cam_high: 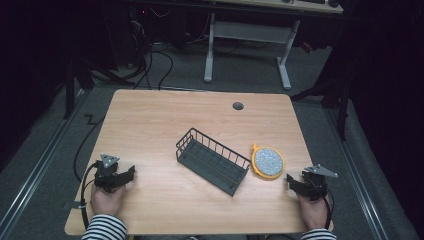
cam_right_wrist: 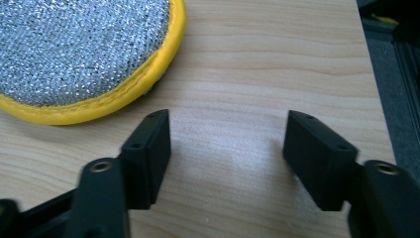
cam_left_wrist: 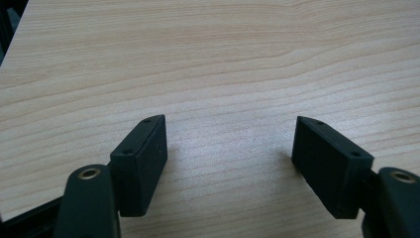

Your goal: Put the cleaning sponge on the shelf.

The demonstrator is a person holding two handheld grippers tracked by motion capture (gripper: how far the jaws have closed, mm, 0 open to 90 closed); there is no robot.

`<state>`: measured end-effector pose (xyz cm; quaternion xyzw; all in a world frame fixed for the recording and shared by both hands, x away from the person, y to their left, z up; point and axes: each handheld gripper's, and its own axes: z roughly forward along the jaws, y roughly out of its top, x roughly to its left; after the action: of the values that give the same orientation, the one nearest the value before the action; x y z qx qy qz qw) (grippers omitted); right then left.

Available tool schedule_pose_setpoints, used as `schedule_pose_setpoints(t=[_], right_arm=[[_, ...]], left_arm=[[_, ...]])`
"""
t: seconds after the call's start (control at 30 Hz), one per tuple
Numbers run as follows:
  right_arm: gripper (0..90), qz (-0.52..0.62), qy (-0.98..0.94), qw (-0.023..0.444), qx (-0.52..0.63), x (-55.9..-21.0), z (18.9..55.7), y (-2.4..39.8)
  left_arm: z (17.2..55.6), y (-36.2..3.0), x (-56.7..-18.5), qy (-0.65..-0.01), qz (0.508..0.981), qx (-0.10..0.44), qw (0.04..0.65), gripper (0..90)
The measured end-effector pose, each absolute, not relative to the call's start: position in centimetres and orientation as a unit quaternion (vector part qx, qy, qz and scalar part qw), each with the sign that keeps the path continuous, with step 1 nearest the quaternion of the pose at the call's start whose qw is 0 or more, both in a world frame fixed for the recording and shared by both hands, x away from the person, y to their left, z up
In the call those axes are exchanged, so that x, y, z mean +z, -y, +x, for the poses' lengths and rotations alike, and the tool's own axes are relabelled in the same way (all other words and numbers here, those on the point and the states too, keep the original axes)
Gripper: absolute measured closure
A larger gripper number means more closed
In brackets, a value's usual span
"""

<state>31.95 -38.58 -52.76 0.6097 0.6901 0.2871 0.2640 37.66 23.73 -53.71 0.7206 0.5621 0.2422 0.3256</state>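
A rectangular tabletop of pale wood-grain laminate (cam_high: 150,130), with a small grey round cable grommet (cam_high: 238,106) set near its far edge, carries two things. A dark wire-sided rectangular basket (cam_high: 212,160) sits askew between the left claw (cam_high: 126,175) and the right claw (cam_high: 292,181), nearer the right one. A round scouring pad of silvery mesh with a yellow rim (cam_high: 268,162) lies just ahead of the right claw, just beside the basket's end.

Both sleeves (cam_high: 104,227) were striped black and white. Each hand held a black gripper, the left gripper (cam_high: 131,173) and right gripper (cam_high: 290,180), topped by a grey three-cornered plate, trailing a black cable. Their blocky fingers (cam_left_wrist: 141,163) showed small screw holes.
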Motion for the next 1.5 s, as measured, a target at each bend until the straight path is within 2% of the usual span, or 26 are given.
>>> schedule_pose_setpoints(t=[0.13, 0.4, 0.83, 1.5], right_arm=[[41.3, 0.626, -0.684, 0.246, 0.282, -52.3, 32.0, 38.9], [40.8, 0.612, -0.684, 0.25, 0.308, -50.0, 32.6, 38.5], [40.9, 0.596, -0.707, 0.22, 0.311, -47.4, 35.8, 36.8], [36.6, 0.634, -0.73, 0.09, 0.239, -48.8, 42.0, 35.5]], left_arm=[[37.7, -23.7, -53.7, -0.562, 0.721, 0.243, 0.325, 29.3], [37.7, -23.7, -53.7, -0.562, 0.721, 0.242, 0.324, 28.9], [37.6, -23.6, -53.7, -0.562, 0.721, 0.243, 0.325, 28.5], [37.7, -23.6, -53.7, -0.561, 0.722, 0.242, 0.325, 27.7]])
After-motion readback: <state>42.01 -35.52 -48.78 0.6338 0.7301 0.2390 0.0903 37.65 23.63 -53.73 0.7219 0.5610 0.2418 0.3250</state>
